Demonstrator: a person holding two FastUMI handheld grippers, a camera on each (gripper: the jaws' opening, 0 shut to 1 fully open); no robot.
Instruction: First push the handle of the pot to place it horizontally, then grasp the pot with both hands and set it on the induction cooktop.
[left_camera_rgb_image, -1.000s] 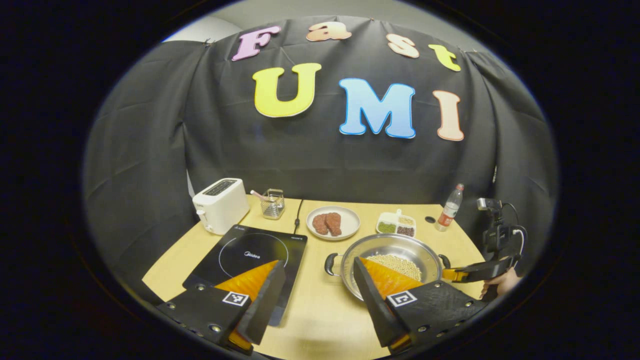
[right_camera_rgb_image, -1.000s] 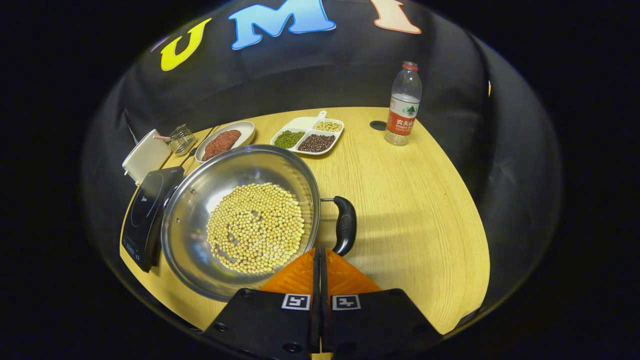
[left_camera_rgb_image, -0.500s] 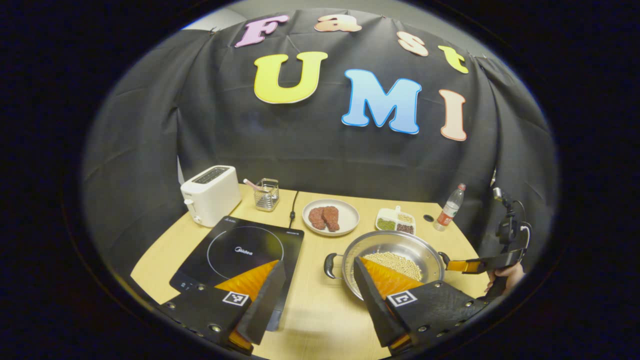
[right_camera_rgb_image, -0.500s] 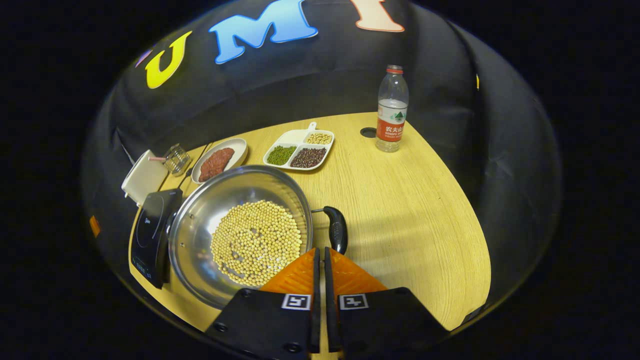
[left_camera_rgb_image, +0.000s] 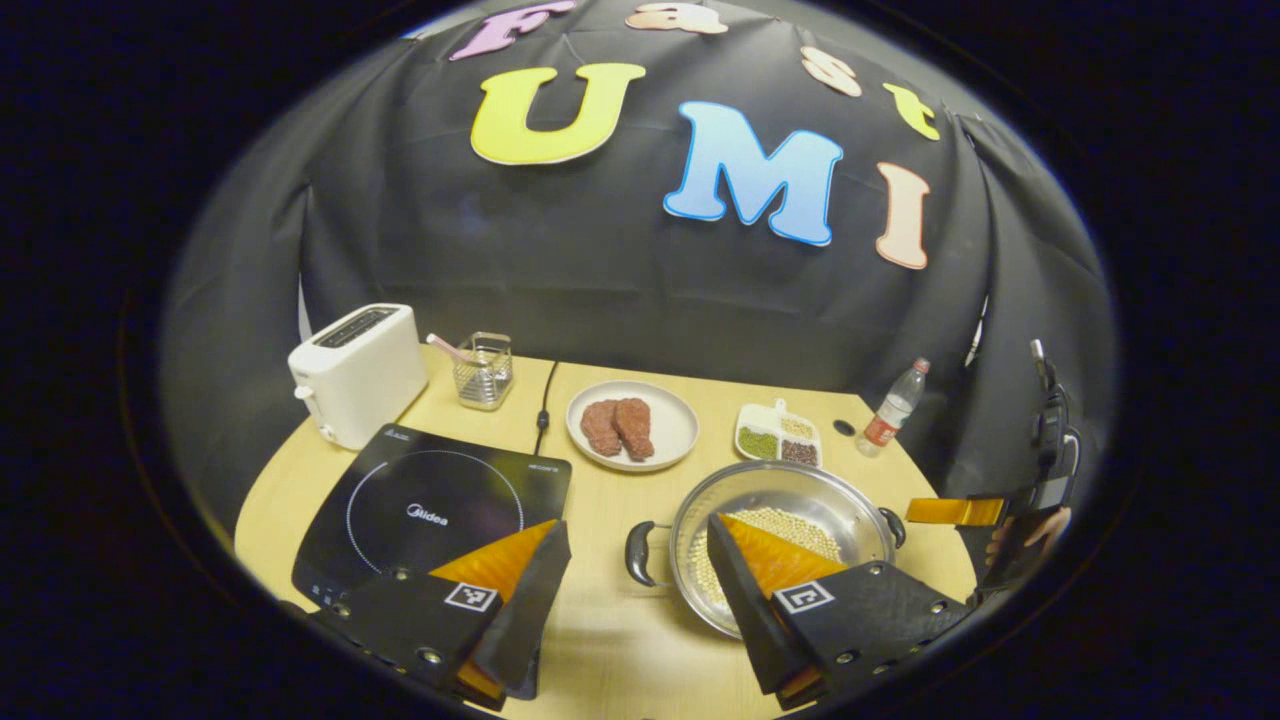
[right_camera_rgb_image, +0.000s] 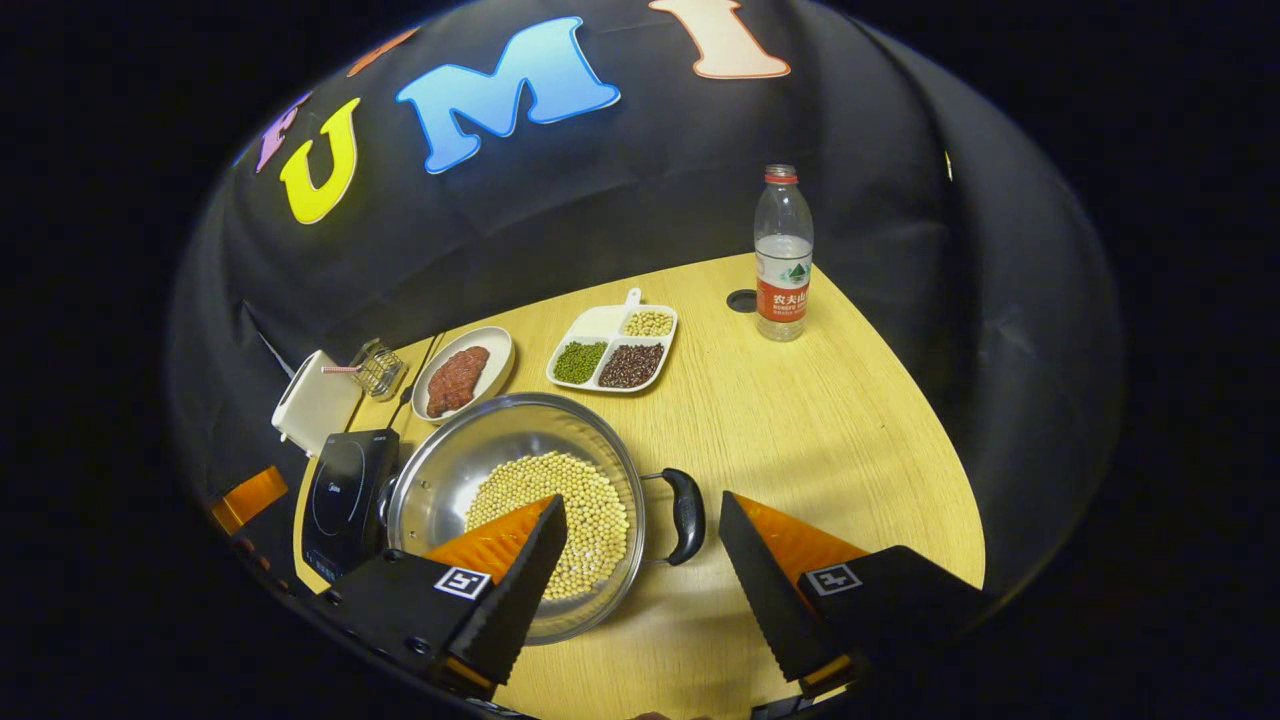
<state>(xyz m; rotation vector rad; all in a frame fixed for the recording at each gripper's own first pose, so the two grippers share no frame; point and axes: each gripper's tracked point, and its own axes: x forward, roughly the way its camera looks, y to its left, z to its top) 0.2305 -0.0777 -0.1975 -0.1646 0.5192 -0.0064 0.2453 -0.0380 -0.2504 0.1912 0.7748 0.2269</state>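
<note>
A steel pot (left_camera_rgb_image: 790, 495) holding soybeans (right_camera_rgb_image: 575, 505) stands on the wooden table, just right of the black induction cooktop (left_camera_rgb_image: 420, 500). Its two black handles point left (left_camera_rgb_image: 637, 553) and right (left_camera_rgb_image: 893, 526) in the left gripper view. My left gripper (left_camera_rgb_image: 635, 530) is open, low over the table's front edge, with the pot's left handle between its fingers' lines. My right gripper (right_camera_rgb_image: 640, 508) is open too, hovering in front of the pot's right handle (right_camera_rgb_image: 688, 515). That gripper's orange finger (left_camera_rgb_image: 955, 511) and the hand holding it (left_camera_rgb_image: 1030, 530) show right of the pot.
Along the back stand a white toaster (left_camera_rgb_image: 355, 370), a wire basket (left_camera_rgb_image: 483, 370), a plate of meat (left_camera_rgb_image: 628, 425), a divided dish of beans (right_camera_rgb_image: 612, 350) and a water bottle (right_camera_rgb_image: 783, 260). The cooktop's cord (left_camera_rgb_image: 543, 400) runs backward.
My right gripper has opened from shut and drawn back and up from the pot's right handle. The left gripper's view has swung left; its jaws stay open.
</note>
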